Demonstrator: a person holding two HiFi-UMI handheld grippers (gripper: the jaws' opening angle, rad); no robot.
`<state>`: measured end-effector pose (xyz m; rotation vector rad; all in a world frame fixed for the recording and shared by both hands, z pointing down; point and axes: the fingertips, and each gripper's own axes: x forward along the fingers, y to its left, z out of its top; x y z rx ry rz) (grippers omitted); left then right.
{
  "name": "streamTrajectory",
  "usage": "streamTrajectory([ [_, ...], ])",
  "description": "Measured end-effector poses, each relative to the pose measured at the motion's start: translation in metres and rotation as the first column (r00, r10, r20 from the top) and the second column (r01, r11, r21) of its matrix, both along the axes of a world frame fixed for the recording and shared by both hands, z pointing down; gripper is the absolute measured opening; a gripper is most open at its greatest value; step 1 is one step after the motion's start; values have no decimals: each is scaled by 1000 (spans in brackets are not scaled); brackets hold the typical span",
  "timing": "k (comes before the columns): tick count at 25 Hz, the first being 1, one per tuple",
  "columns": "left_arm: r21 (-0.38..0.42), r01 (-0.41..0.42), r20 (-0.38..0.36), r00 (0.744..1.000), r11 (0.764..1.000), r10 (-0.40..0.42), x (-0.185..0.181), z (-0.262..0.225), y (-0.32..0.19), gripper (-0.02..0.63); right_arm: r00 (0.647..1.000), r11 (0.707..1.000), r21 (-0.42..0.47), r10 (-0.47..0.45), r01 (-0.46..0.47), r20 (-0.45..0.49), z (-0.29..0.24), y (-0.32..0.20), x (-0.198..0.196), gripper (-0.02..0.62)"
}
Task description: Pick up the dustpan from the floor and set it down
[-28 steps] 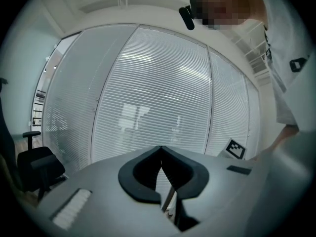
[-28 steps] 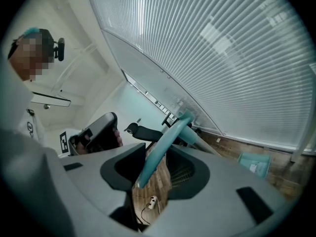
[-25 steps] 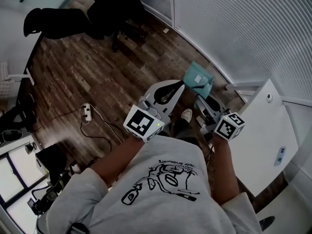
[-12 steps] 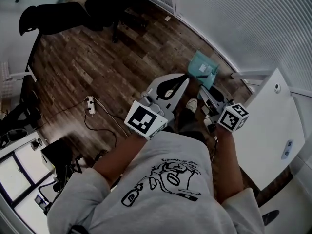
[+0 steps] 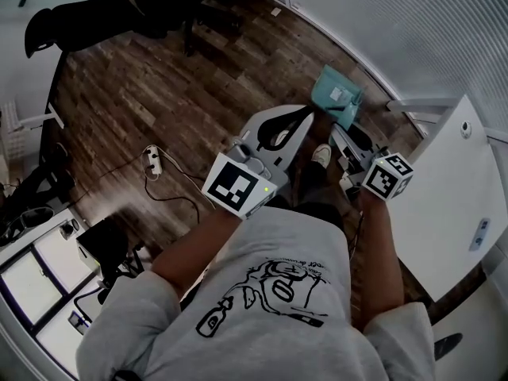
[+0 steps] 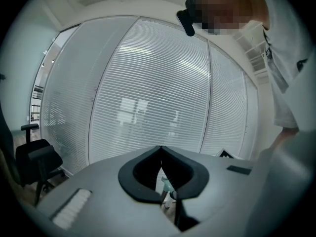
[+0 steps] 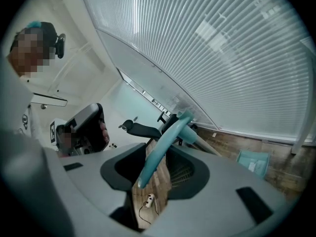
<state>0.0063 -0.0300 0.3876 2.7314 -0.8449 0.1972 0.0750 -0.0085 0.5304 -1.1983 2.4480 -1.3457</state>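
Right gripper point(image 7: 156, 176) seemingly grips teal dustpan handle point(image 7: 162, 144).

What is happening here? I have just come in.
A person works with a tool in each hand. The right tool is closed on the long handle of the teal dustpan, whose pan end is low by the wooden floor near the blinds. The left tool is shut and holds nothing.

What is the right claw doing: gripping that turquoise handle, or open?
Gripping: in its own view, the right gripper has its jaws pressed on both sides of the turquoise dustpan handle.
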Motion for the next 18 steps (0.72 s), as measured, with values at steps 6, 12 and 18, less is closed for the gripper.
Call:
streamTrajectory([
  [6, -15, -3, 0, 1000, 1000, 3, 3, 11, -2, 2, 1000, 1000, -10, 4, -4, 1, 21, 0, 2, 120],
  [12, -17, -6, -12, 1000, 1000, 6, 8, 17, -9, 2, 1000, 1000, -27, -2, 2, -3, 45, -3, 3, 120],
  [18, -30, -10, 3, 1000, 1000, 10, 12, 31, -15, 2, 1000, 999, -37, 6, -6, 2, 71, -7, 9, 120],
])
